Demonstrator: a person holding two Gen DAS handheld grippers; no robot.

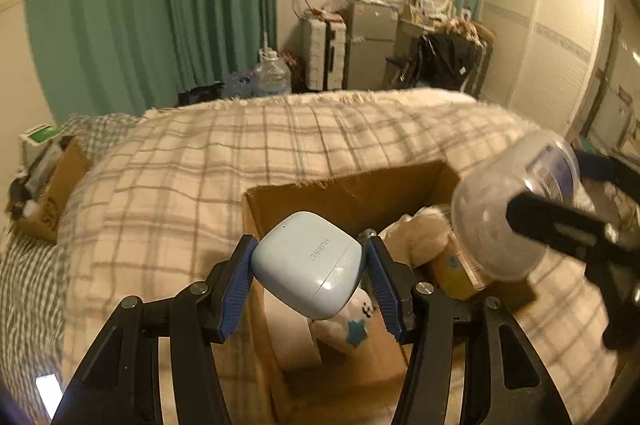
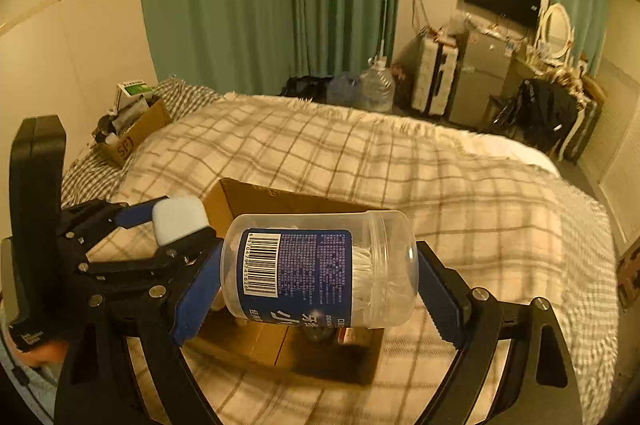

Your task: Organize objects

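Left wrist view showed the left hand-held gripper (image 1: 310,265) clamped on a pale blue earbud case (image 1: 308,263), held above the near left corner of an open cardboard box (image 1: 344,191) on the bed (image 1: 200,161). The right hand-held gripper (image 2: 320,271) gripped a clear jar (image 2: 320,269) of floss picks lying sideways between its pads, above the same box.

The rounded, smooth case could have slipped or twisted out of its narrow grip. Released where it hung, it might have struck the box wall and landed on the blanket. Both tools hung close together over one opening, so they could have knocked together.

Inside the box lay a white toy with a blue star (image 1: 356,325) and a plush item (image 1: 420,233), leaving little free floor. A second, fuller box (image 2: 132,133) sat well apart by the wall.
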